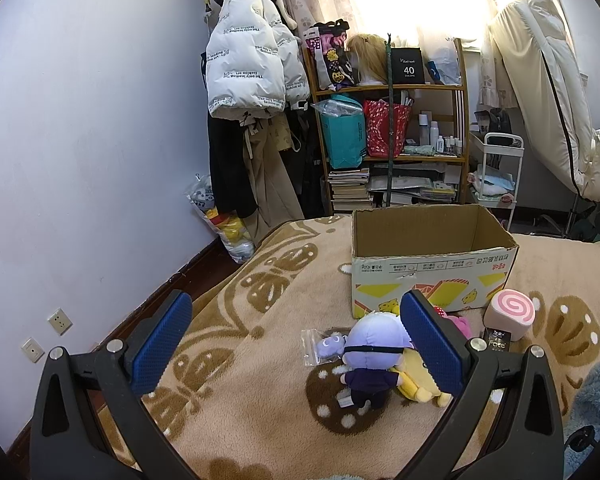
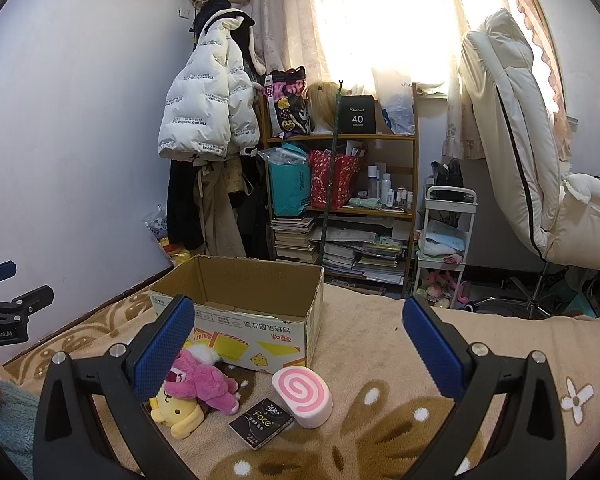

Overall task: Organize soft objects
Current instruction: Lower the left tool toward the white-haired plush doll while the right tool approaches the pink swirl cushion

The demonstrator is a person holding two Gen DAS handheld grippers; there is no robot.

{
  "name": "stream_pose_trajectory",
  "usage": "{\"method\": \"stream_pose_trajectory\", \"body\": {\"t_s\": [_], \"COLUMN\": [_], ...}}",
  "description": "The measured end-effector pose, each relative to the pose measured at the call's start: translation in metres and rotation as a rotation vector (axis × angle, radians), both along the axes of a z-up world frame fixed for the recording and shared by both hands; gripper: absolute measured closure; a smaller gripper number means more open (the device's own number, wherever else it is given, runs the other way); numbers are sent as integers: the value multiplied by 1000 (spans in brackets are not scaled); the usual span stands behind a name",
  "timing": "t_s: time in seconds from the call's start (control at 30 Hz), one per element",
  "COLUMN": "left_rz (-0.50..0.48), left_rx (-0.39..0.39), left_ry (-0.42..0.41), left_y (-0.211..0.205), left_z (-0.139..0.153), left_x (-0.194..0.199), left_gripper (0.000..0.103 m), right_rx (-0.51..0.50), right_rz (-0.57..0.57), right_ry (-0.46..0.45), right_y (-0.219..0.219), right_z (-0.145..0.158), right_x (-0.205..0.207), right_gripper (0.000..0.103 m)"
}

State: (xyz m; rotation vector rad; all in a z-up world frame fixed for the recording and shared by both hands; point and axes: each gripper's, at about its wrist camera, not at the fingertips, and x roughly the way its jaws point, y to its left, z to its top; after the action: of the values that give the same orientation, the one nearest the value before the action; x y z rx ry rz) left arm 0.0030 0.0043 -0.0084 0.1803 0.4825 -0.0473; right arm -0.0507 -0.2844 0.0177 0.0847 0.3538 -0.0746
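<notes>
Both grippers [image 1: 296, 344] [image 2: 298, 350] gape before the box [image 2: 236, 324].

A bed is being covered by a beige blanket [image 1: 260, 420] with brown patterns. Being carried on it are an open cardboard box [image 1: 432, 276], a purple-haired doll [image 1: 370, 364], a yellow plush [image 2: 178, 414], a pink plush [image 2: 204, 380], a swirl-roll cushion [image 2: 302, 396] and a black packet [image 2: 262, 426].
</notes>
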Motion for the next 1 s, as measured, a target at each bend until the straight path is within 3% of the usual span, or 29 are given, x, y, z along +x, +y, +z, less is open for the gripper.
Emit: {"method": "stream_pose_trajectory", "body": {"t_s": [0.67, 1.0], "left_rz": [1, 30], "left_rx": [1, 8], "left_ry": [9, 85], "left_y": [1, 4], "left_z": [-3, -5], "left_x": [1, 13], "left_gripper": [1, 1], "right_rx": [-1, -43], "right_rz": [0, 19], "right_ry": [3, 26], "right_y": [-1, 3], "right_z": [0, -5], "right_x": [2, 5], "right_gripper": [0, 0]}}
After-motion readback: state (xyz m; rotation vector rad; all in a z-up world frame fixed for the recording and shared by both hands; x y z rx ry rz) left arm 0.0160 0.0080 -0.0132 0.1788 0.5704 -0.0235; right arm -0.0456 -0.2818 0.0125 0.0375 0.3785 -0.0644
